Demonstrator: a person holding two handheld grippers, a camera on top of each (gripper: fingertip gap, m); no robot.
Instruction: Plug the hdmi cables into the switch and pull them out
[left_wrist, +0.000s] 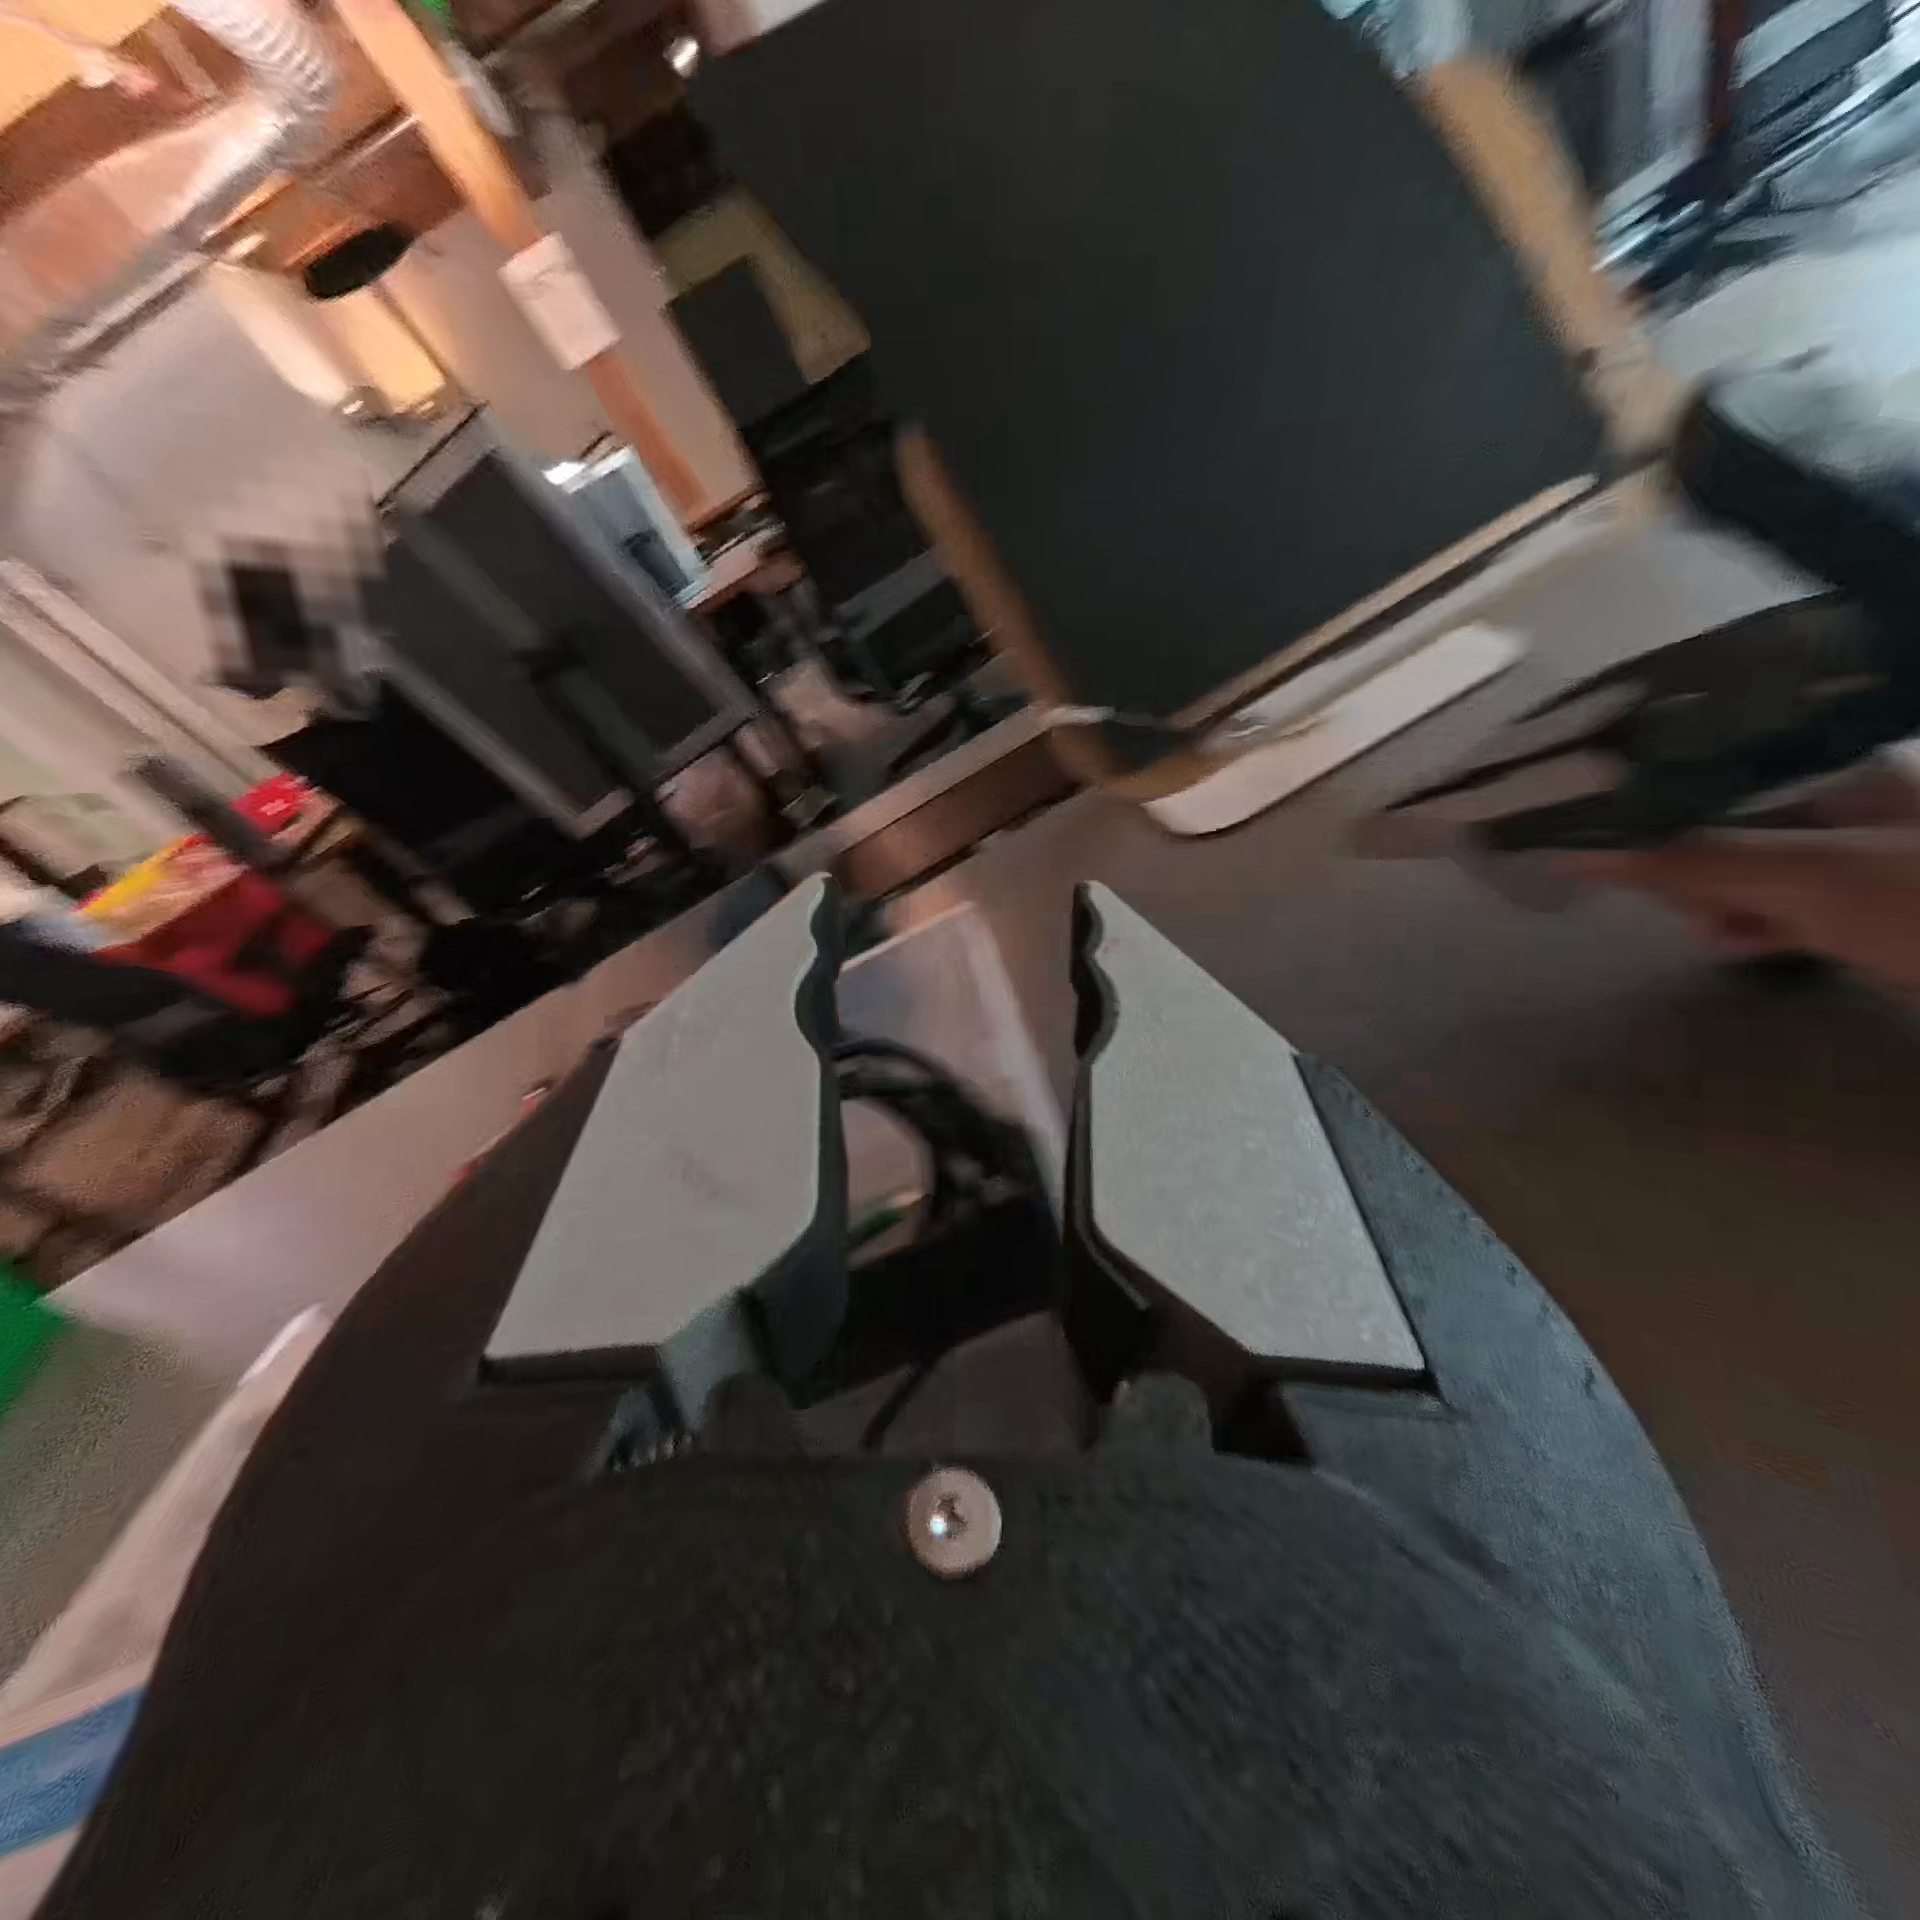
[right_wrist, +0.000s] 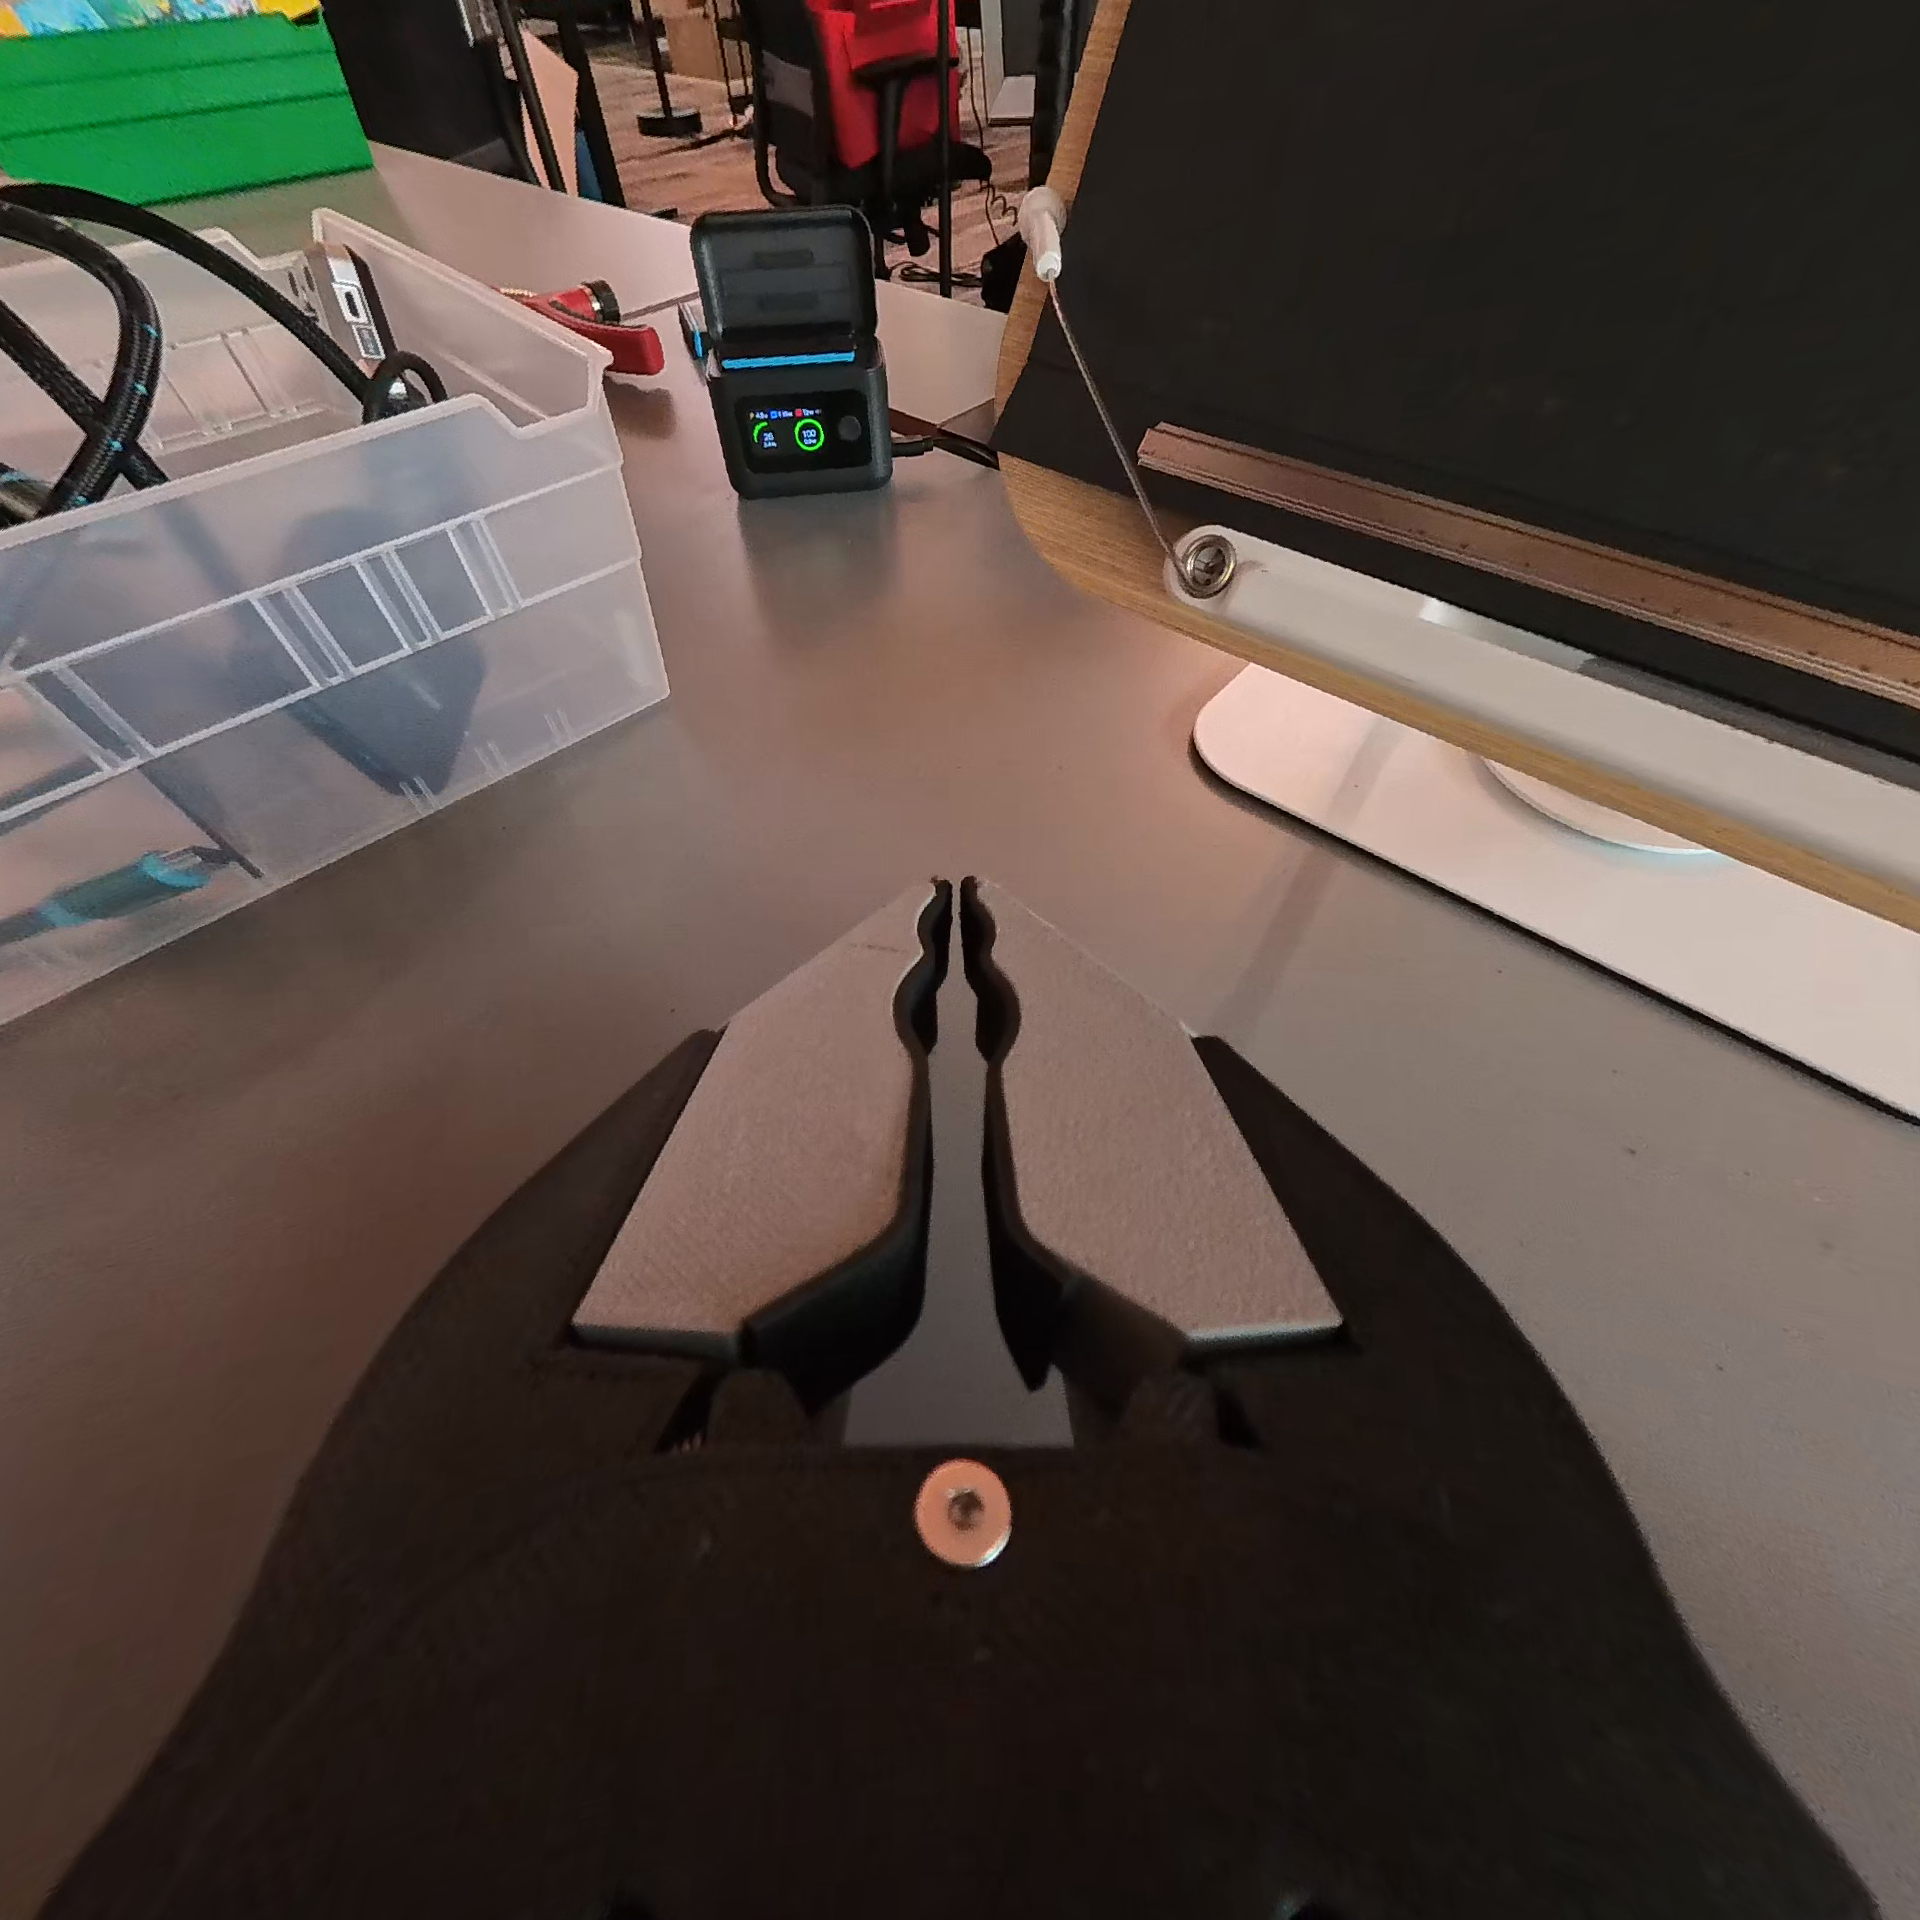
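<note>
Nothing grabbed yet — the right tool (right_wrist: 956, 883) hovers over the table (right_wrist: 935, 675), pinched nearly closed and empty. The left tool (left_wrist: 951, 904) gapes wide (blurry view). The hdmi cables (right_wrist: 125, 343) and silver switch (right_wrist: 353, 301) sit in the clear bin (right_wrist: 468, 582), corralled for picking.

Grey-brown bench (right_wrist: 883, 727) all the way across. Right tongs (right_wrist: 956, 885): black body, pale grey fingers (right_wrist: 790, 1143) with black inner edges. Left tongs (left_wrist: 951, 899) show the same black and grey. The bin (right_wrist: 343, 582) is clear and frosted, holding black braided cables (right_wrist: 125, 364) flecked with blue. The small box (right_wrist: 800, 416) is dark grey with a blue stripe and green rings on its screen. Red tool (right_wrist: 603, 322) behind the bin. The board (right_wrist: 1507, 260) is black, edged in light wood, on a white base (right_wrist: 1558, 883). Green crate (right_wrist: 177, 104) at the far back.
</note>
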